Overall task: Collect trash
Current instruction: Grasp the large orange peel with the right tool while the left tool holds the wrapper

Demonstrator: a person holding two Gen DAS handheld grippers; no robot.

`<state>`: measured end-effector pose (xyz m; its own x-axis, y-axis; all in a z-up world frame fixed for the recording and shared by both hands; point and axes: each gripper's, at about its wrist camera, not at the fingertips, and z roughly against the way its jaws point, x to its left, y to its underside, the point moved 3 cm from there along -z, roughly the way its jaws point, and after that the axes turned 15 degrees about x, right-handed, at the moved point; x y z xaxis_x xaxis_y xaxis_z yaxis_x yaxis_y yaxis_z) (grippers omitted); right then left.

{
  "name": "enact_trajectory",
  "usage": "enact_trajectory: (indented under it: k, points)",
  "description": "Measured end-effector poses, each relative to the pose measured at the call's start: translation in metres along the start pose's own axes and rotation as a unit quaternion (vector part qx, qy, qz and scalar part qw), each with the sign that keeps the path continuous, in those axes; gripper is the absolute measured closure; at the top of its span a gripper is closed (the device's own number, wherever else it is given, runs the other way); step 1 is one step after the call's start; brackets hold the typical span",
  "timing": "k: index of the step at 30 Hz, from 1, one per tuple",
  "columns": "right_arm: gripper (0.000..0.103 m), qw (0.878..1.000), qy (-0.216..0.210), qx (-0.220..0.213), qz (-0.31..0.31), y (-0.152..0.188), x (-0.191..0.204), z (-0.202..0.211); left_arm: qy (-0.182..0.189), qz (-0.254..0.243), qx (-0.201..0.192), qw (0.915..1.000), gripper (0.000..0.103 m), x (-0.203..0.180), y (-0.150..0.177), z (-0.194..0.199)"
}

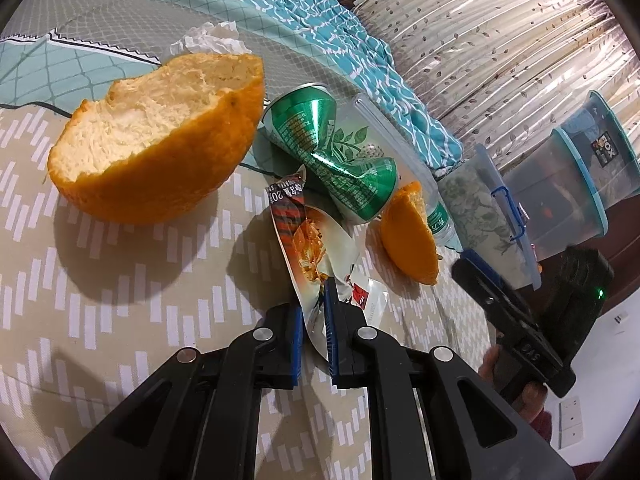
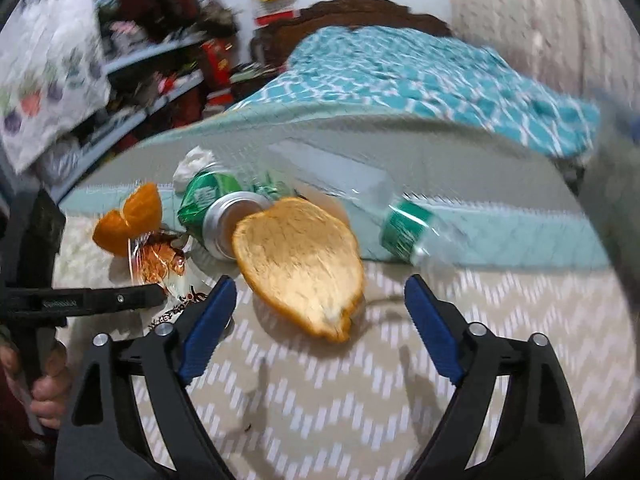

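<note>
From the left wrist view, the left gripper has its blue-padded fingers pinched narrow on the lower end of a crinkled orange-and-white snack wrapper, which lies on the beige bedspread with white dashes; just beyond the wrapper rests a crushed green drink can, lying on its side and leaning against a clear plastic bottle with a green label; a large hollow piece of orange peel sits to the left with its pale inside facing up, a smaller orange peel piece lies to the right by the bottle, and a crumpled white tissue shows behind the big peel; stacked clear plastic storage boxes with blue rims stand off the bed at the right, and the black body of the right gripper shows at the right edge, a hand gripping it; from the right wrist view, which is blurred, the right gripper holds its fingers wide apart with nothing between them, hovering just above the bedspread before the smaller peel; the can, bottle and tissue lie behind that peel, and at the left the left gripper's black finger lies across the wrapper.
</note>
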<state>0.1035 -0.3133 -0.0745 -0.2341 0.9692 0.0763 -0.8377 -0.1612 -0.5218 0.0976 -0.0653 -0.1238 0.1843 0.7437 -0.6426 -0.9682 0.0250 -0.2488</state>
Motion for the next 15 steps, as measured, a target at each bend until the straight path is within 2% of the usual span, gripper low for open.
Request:
enact_trajectory:
  k: [4,7,8,9,11,13,15]
  points:
    - [0.016,0.999,-0.020,0.045,0.011,-0.008,-0.001,-0.023,-0.005,-0.002,-0.001,1.0000,0.094,-0.002,0.001,0.000]
    - [0.019,0.997,-0.013,0.068,0.017,-0.007,-0.001,-0.039,-0.010,-0.005,-0.002,0.9999,0.094,-0.005,0.001,-0.001]
    - [0.028,0.997,-0.008,0.074,0.020,-0.006,0.001,-0.043,-0.010,-0.006,-0.002,0.9999,0.094,-0.005,0.001,-0.001]
    - [0.032,0.997,-0.005,0.079,0.020,-0.004,0.002,-0.045,-0.010,-0.006,-0.002,0.9999,0.094,-0.005,0.000,-0.001]
    - [0.046,0.998,-0.005,0.065,0.018,-0.001,0.005,-0.040,-0.009,-0.005,-0.002,0.9999,0.094,-0.006,0.000,-0.002]
    - [0.055,0.998,-0.005,0.055,0.018,0.003,0.009,-0.033,-0.007,-0.004,-0.002,1.0000,0.094,-0.005,0.000,-0.002]
    - [0.060,0.998,-0.027,0.051,0.003,0.011,0.009,-0.026,-0.006,-0.004,-0.002,1.0000,0.094,-0.005,0.000,-0.002]
